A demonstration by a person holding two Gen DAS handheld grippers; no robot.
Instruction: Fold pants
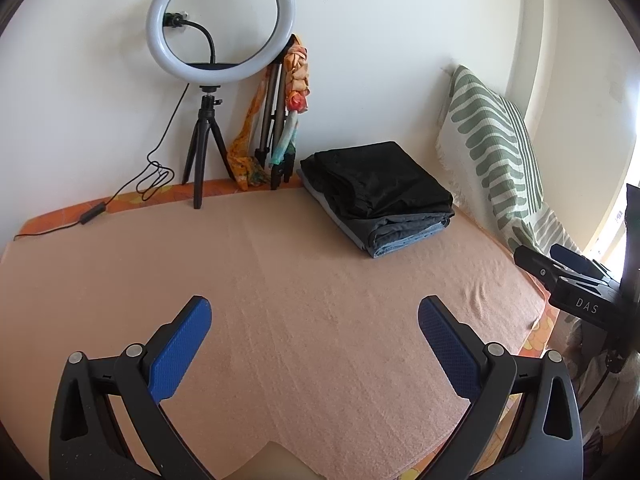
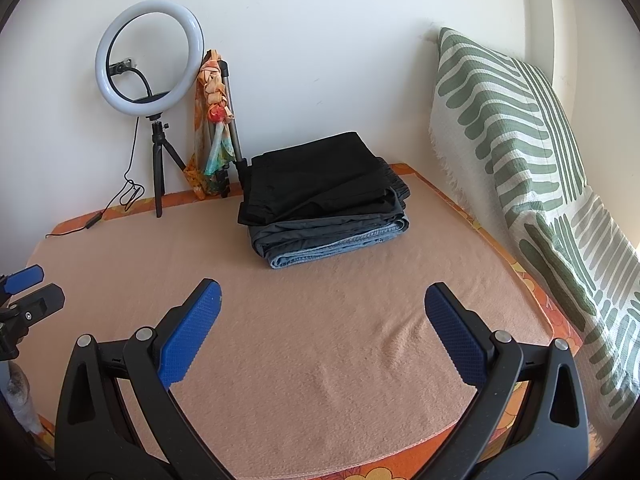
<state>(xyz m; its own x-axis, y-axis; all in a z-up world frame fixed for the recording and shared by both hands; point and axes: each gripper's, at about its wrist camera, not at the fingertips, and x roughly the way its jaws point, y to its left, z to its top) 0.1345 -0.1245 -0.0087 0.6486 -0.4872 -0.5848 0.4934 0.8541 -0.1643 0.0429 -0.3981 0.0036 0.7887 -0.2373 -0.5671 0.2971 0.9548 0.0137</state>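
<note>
The pants (image 2: 320, 184) lie folded in a stack at the far side of the blanket (image 2: 320, 360), just right of the ring light (image 2: 148, 56); judged complete, so any next step should lift the top pair by its edge without disturbing the stack. Left gripper (image 1: 314, 320) and right gripper (image 2: 322, 306) hover wide open, holding and touching nothing.

both grippers (image 1: 314, 316) (image 2: 322, 304) are black plastic frames with silver pivot screws and textured blue pads (image 1: 180, 354); one body reads "das".
</note>
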